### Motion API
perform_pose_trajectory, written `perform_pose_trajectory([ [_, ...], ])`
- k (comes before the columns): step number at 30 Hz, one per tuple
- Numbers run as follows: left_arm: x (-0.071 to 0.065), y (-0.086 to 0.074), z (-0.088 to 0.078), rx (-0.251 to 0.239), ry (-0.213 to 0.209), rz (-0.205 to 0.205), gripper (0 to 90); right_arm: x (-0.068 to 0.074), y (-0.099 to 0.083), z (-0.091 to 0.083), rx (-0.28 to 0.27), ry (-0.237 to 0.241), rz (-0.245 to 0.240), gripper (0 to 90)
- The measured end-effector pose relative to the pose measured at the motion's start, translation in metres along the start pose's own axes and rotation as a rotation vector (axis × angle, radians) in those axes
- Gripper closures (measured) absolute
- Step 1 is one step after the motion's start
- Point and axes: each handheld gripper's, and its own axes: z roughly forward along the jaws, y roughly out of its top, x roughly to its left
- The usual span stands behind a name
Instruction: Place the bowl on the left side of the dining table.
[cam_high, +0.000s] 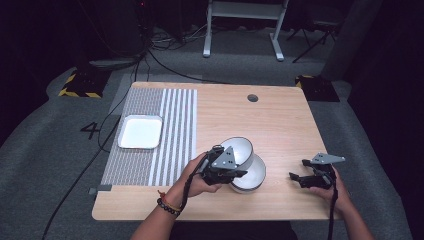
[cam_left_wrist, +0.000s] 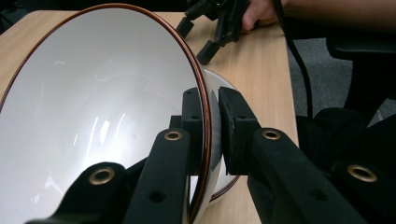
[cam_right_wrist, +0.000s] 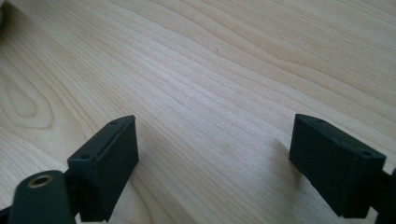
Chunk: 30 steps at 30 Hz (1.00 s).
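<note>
Striped mat: a woven grey and white placemat (cam_high: 150, 135) covers the left part of the pale wooden desk (cam_high: 280, 125).
Tray: a flat white rectangular tray with rounded corners (cam_high: 140, 132) lies on the mat, well apart from the bowls.
Upper bowl: a glossy white ceramic bowl with a thin copper-brown rim (cam_left_wrist: 93, 102) is tilted up on edge, near the desk's front middle.
Lower bowl: a second white bowl of the same kind (cam_high: 252, 175) sits under and beside it, touching.
Left gripper: the left gripper (cam_left_wrist: 212, 121) has its jaws clamped on the upper bowl's rim, one pad inside, one outside.
Step in hand: likely lifting the upper bowl off the lower one.
Next move: calls for a steady grip on the slick, thin rim while the bowl is carried clear.
Right gripper: the right gripper (cam_right_wrist: 215, 154) rests low over bare wood grain, jaws wide apart, holding nothing.
</note>
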Motion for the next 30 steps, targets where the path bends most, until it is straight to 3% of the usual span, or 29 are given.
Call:
perform_pose_trajectory([
  [5, 0.003, -0.003, -0.006, -0.012, 0.018, -0.008, 81.2, 0.000, 0.000, 0.000, 0.000, 0.000, 0.000, 15.7],
  [7, 0.004, -0.005, -0.008, -0.030, 0.006, -0.015, 81.2, 0.000, 0.000, 0.000, -0.001, 0.000, -0.001, 15.7],
  [12, 0.005, -0.005, -0.013, -0.024, 0.020, -0.005, 81.1, 0.000, 0.000, 0.000, 0.001, 0.001, -0.003, 15.7],
  [30, 0.018, -0.024, -0.041, -0.026, 0.121, -0.069, 81.1, 0.000, 0.000, 0.000, 0.001, 0.002, -0.002, 15.7],
])
